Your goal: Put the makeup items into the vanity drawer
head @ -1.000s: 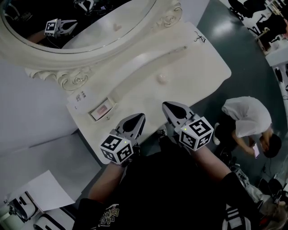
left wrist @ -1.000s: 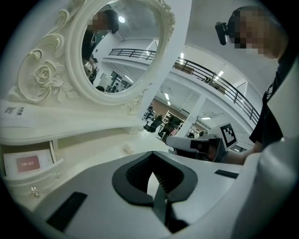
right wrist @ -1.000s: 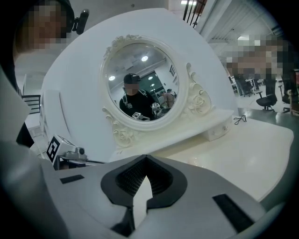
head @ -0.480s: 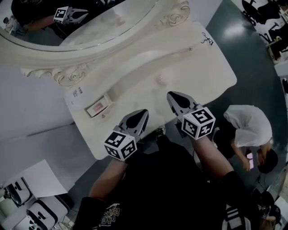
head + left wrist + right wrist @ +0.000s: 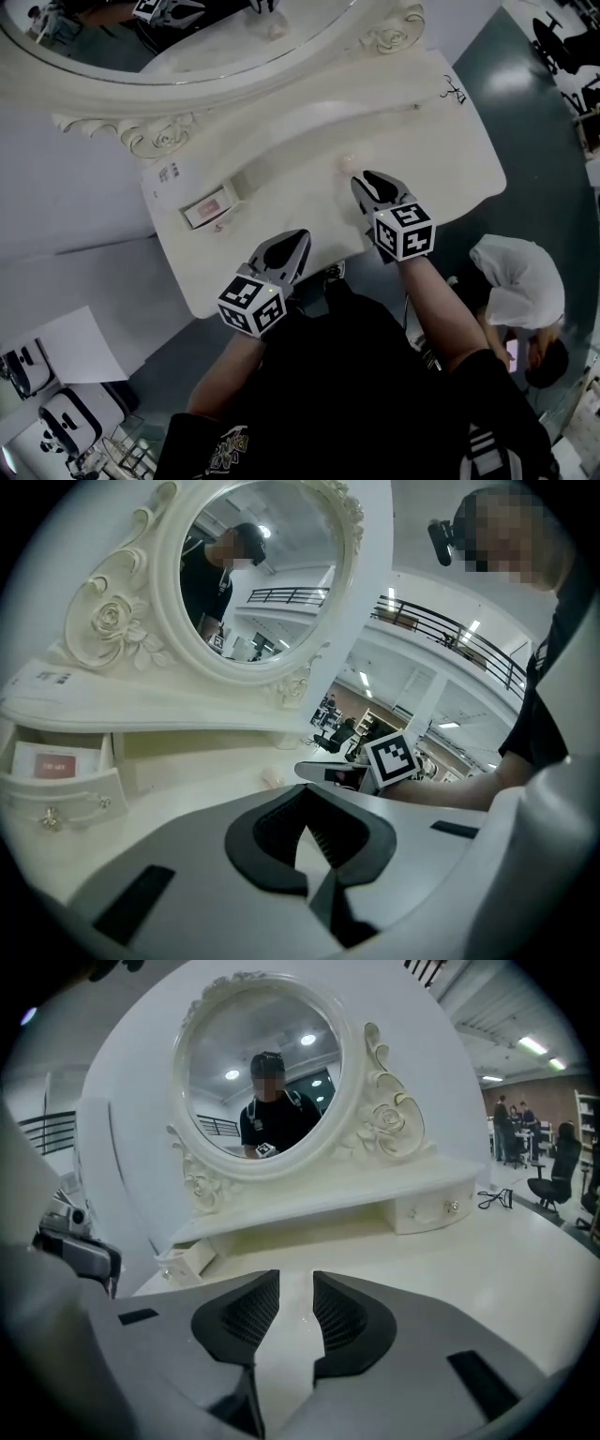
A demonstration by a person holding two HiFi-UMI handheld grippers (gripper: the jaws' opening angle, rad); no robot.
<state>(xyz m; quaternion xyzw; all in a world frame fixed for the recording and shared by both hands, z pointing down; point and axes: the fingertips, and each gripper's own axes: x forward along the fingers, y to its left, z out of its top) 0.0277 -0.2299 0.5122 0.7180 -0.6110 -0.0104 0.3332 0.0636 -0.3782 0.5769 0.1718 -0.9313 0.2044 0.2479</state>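
A small pale pink makeup item lies on the vanity top just beyond the tips of the right gripper. It is too blurred to show its long axis. That gripper's jaws have just been opening and stand partly apart, with nothing between them. The left gripper has its jaws closed together and empty. Ahead and to the left of them, the open drawer holds a flat pink case.

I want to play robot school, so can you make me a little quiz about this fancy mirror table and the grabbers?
1. True or false: the left drawer is pulled open.
2. Whose jaws stand apart? A left gripper, B right gripper.
3. What colour is the flat item lying in that drawer?
Key: 1 true. 2 B; its jaws have just been opening, with nothing between them. 3 pink.
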